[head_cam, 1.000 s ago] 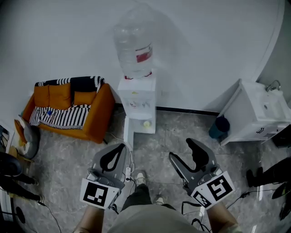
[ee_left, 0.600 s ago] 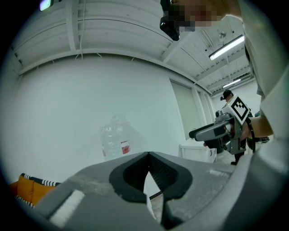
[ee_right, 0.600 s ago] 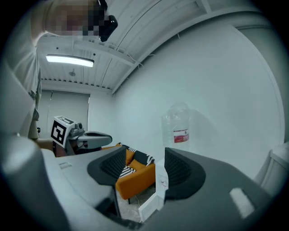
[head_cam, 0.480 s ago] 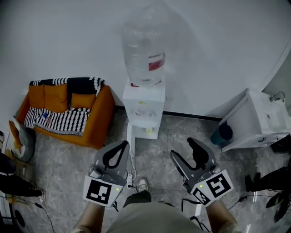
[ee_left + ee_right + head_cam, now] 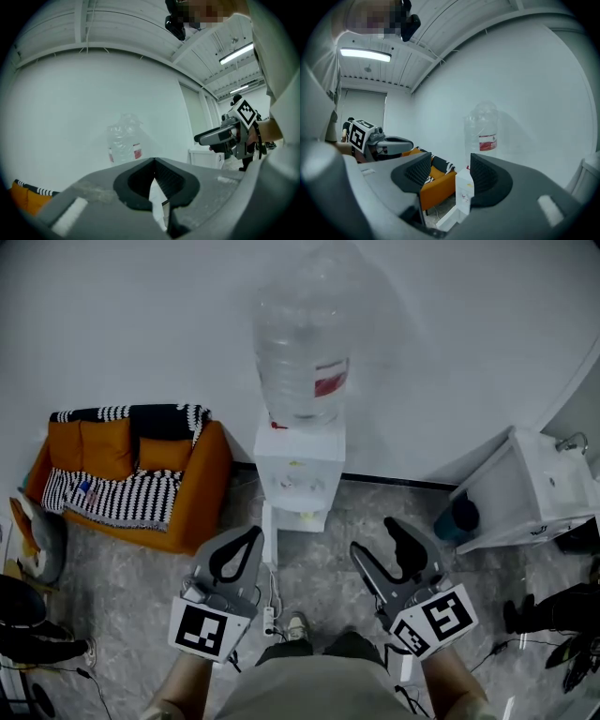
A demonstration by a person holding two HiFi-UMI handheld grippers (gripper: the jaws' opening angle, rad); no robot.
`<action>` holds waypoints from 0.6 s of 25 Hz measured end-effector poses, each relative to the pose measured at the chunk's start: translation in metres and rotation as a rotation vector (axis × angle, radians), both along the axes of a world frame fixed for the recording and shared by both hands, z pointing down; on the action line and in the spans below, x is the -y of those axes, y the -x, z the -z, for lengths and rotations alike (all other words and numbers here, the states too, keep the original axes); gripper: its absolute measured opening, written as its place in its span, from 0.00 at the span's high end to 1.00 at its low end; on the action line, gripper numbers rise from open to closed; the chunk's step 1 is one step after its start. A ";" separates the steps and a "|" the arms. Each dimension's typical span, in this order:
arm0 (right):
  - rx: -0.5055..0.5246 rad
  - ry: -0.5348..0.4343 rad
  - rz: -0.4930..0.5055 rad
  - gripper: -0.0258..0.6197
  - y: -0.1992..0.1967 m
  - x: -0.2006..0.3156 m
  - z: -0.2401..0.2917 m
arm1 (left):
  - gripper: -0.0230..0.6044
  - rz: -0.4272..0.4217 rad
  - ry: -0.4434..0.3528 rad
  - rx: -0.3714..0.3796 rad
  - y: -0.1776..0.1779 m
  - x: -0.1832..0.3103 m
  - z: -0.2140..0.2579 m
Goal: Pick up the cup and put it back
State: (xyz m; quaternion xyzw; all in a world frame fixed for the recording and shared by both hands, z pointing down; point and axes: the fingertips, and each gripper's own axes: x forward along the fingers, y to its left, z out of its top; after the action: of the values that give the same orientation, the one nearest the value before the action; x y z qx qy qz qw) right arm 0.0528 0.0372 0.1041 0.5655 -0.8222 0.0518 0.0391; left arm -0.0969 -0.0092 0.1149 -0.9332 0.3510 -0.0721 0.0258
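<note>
A white water dispenser (image 5: 298, 474) with a big clear bottle (image 5: 302, 352) stands against the wall ahead. A small pale yellow thing (image 5: 302, 517) sits in its tap niche; it is too small to tell as a cup. My left gripper (image 5: 251, 534) hangs low left of the dispenser, jaws shut with nothing in them. My right gripper (image 5: 377, 542) is held low to the right, open and empty. In the left gripper view the shut tips (image 5: 153, 162) point at the bottle (image 5: 124, 143). The right gripper view shows open jaws (image 5: 450, 171) framing the dispenser (image 5: 464, 194).
An orange sofa (image 5: 187, 493) with a striped blanket stands left of the dispenser. A white sink cabinet (image 5: 539, 498) and a dark teal container (image 5: 459, 515) are at the right. A power strip and cable (image 5: 270, 615) lie on the floor by the person's shoe (image 5: 295, 624).
The dispenser and bottle now look nearer and further right in the head view, and the sofa has slid left. Both grippers keep their pose and jaw states.
</note>
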 end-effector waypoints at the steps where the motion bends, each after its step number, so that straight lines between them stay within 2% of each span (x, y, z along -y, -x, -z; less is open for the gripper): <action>1: 0.000 0.002 0.002 0.55 -0.001 0.006 0.000 | 0.96 0.006 0.005 -0.001 0.000 0.005 -0.001; 7: 0.013 0.018 0.046 0.55 -0.011 0.037 -0.004 | 0.96 0.046 0.009 -0.001 -0.009 0.028 0.000; 15: 0.028 0.027 0.096 0.55 -0.042 0.066 -0.023 | 0.96 0.097 0.022 0.009 -0.041 0.044 -0.015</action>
State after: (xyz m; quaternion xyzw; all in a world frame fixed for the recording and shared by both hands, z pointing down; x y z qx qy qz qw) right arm 0.0951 -0.0288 0.1268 0.5238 -0.8482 0.0688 0.0375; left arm -0.0560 -0.0531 0.1298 -0.9149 0.3951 -0.0815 0.0134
